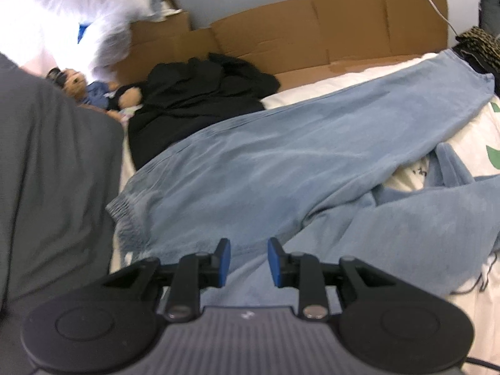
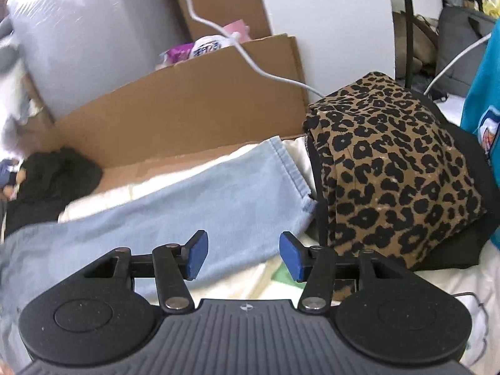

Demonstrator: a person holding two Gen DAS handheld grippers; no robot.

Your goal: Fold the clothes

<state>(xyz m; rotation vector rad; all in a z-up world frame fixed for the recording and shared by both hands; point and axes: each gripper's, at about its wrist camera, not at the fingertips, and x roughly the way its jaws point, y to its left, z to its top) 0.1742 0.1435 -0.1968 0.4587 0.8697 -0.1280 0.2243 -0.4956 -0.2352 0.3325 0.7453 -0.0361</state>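
Nearest the left-wrist lens, the left gripper [image 1: 249, 259] hovers low over the light blue soft-cotton trousers [image 1: 265, 168] with its blue pads a narrow gap apart and nothing between them, probably poised to pinch the cloth near the gathered waistband [image 1: 125, 209]. Those trousers lie spread across the cream printed bedsheet [image 1: 468, 131], one leg stretched straight and the other rumpled, so no fold shows. Wide and empty, the right gripper [image 2: 243, 257] hangs near the straight leg's hem [image 2: 290, 168], just beside a folded leopard-print garment [image 2: 390, 168], perhaps set aside there.

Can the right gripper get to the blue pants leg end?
Probably yes. The right gripper is open and empty, and the pants leg end lies just ahead of it with nothing on top. The leopard cloth sits beside it, not over it.
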